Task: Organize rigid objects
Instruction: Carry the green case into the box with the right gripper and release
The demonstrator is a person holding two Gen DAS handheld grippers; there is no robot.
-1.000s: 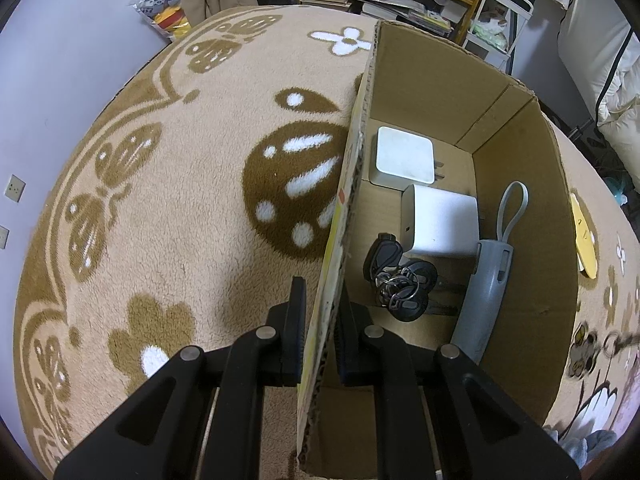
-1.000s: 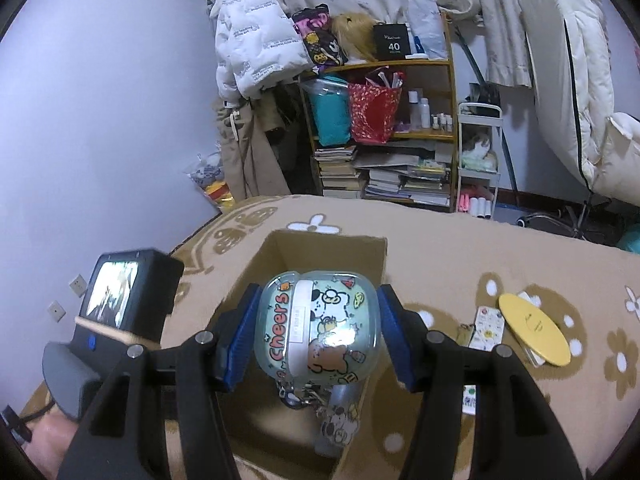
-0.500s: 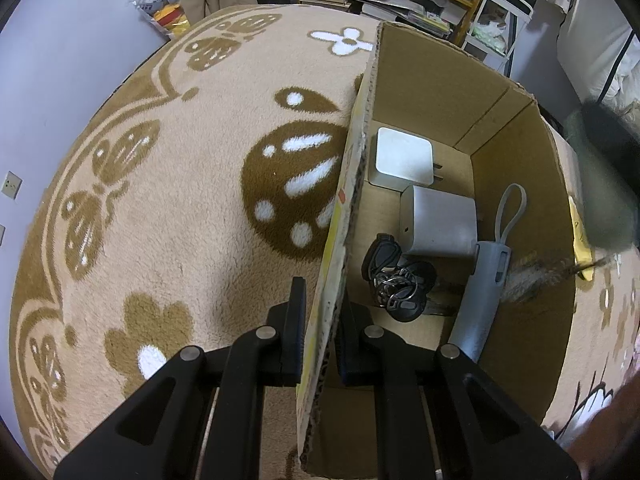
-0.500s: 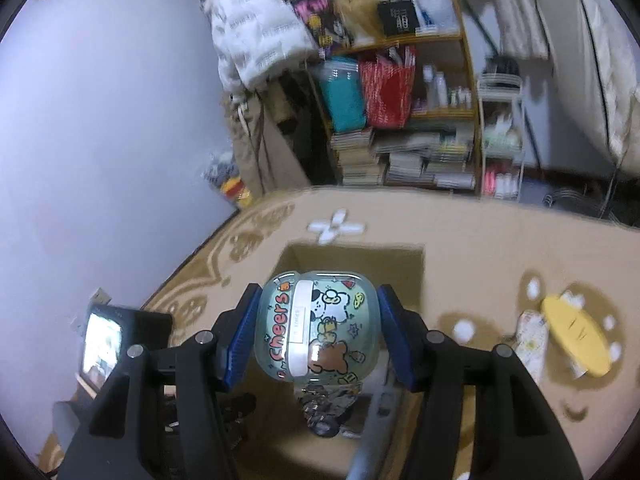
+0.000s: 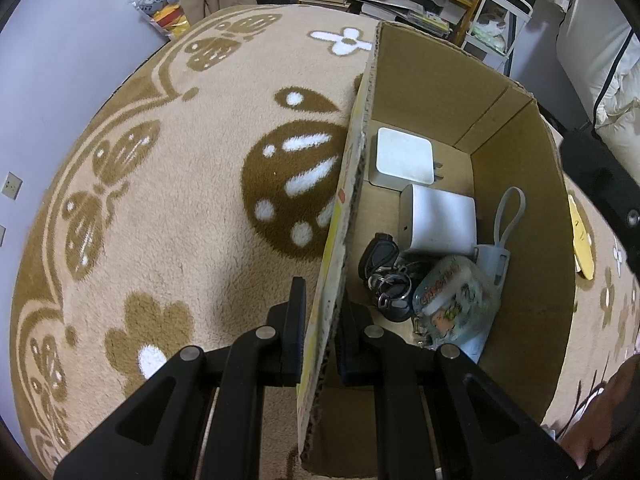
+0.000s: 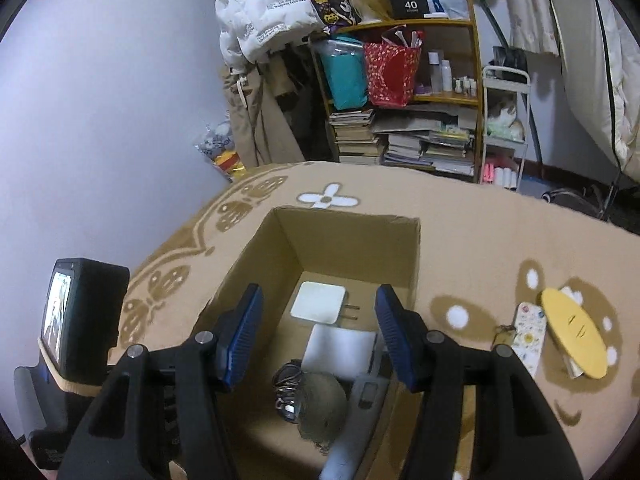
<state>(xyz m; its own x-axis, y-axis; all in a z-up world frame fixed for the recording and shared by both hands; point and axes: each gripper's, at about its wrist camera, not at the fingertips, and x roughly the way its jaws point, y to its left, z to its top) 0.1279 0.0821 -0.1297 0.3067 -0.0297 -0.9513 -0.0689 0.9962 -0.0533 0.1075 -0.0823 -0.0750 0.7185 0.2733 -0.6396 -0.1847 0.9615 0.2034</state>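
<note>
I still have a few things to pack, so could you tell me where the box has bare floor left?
The cardboard box floor is bare along the far wall, beyond the flat white charger, and in the right far corner. The near half is crowded: white adapter, keys, sticker-covered case and grey strap tool lie packed together.

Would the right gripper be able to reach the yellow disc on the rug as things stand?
Probably yes. The right gripper is open and empty above the cardboard box, and the yellow disc lies uncovered on the rug beside it, nothing between.
</note>
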